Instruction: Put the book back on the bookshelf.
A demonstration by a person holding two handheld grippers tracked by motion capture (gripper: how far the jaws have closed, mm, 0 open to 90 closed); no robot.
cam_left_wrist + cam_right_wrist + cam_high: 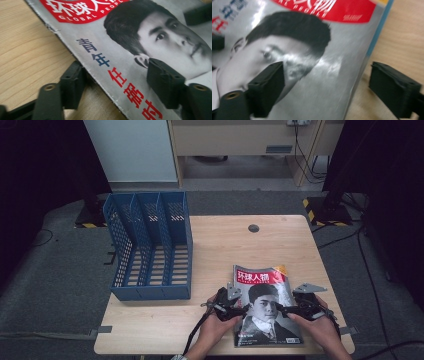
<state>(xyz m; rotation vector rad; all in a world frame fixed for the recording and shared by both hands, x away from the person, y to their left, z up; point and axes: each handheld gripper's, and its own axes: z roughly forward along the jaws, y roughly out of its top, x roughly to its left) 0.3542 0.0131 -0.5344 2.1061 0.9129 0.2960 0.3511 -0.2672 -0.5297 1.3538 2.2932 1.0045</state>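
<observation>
A blue file rack [150, 245] stands at the left of the frame on the table [220, 245]. Lower centre, my left gripper [239, 309] straddles the magazine [265, 305] spine, jaws partly open, not pinching. My right gripper [282, 310], lower right, gapes across its other edge.

One magazine [265, 305] lies between two tongs, the left tongs [241, 309] at one edge and the right tongs [281, 309] at the other. One blue file rack [148, 247] with three slots stands well beyond the left tongs on one worktop [225, 240].
</observation>
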